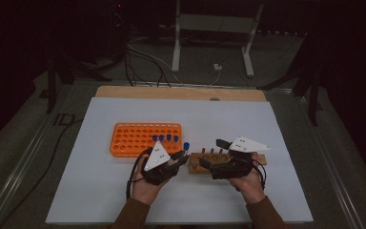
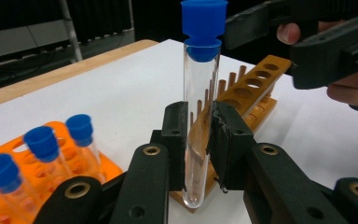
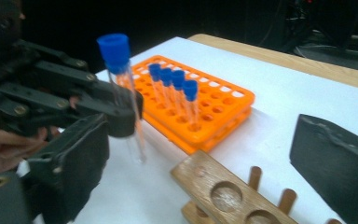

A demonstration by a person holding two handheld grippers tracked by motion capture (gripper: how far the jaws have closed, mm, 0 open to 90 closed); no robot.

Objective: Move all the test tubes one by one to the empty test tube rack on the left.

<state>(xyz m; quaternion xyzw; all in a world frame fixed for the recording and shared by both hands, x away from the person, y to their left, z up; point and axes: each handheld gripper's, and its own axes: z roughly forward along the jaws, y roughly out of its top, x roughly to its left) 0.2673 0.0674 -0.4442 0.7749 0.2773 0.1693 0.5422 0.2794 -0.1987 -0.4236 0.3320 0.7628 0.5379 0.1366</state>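
Now we hold tube (image 2: 199, 116) upright in clenched left tongs (image 2: 198, 140), just left of wooden rack (image 1: 228, 161) near surface (image 1: 100, 191) front. Right tongs (image 1: 212, 153) released, grasping nothing. We line tube bottom over near hole, lower straight, keep orange rack (image 1: 145, 138) clear.

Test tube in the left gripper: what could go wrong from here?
1. The left gripper pinches the test tube low on bare glass; the capped top stands far above the pads, so it could tilt or slip.
2. The tube's bottom hangs beside the end of the wooden rack; a misjudged lowering could knock glass on wood.
3. The right gripper is open close by; the two could bump.
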